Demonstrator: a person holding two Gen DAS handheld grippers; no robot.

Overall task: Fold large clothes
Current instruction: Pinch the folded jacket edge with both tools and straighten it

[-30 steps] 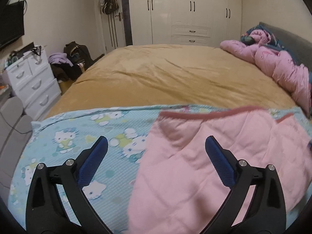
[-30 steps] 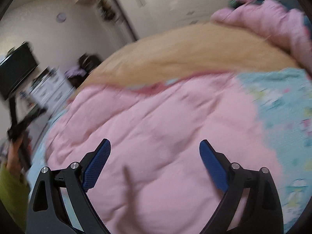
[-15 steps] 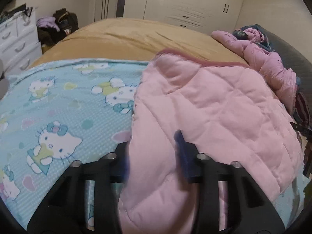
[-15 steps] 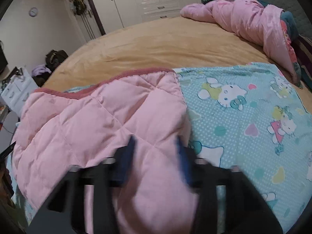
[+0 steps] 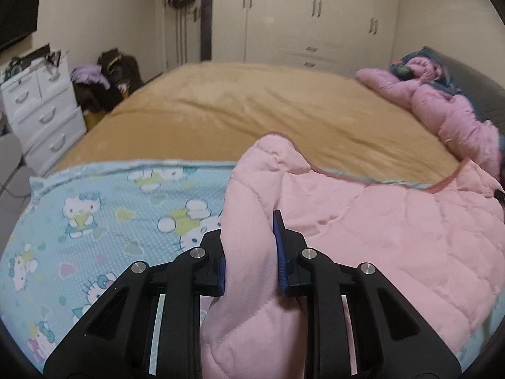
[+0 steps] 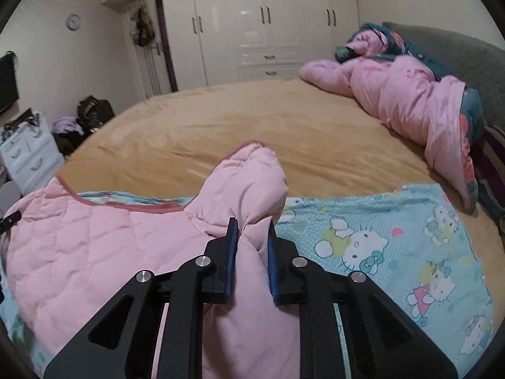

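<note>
Left wrist view: left gripper (image 5: pixel 251 246), jaws closing on pink quilt (image 5: pixel 378 221) fold, centre frame; right gripper (image 6: pixel 251 249) clamped likewise, ready for lifting

Bed (image 5: pixel 252 117) with tan cover, cartoon-cat blue sheet (image 5: pixel 110 221), pink quilt (image 5: pixel 378 227), pink bedding heap (image 6: pixel 410 101)

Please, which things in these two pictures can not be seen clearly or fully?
- Left wrist view: the left gripper is closing on the pink quilt, which hides its left pad.
- Right wrist view: the right gripper pinches the quilt; the near edge is cut off.
- Clock: too small to read.
- Dresser: its top clutter is blurred.
</note>
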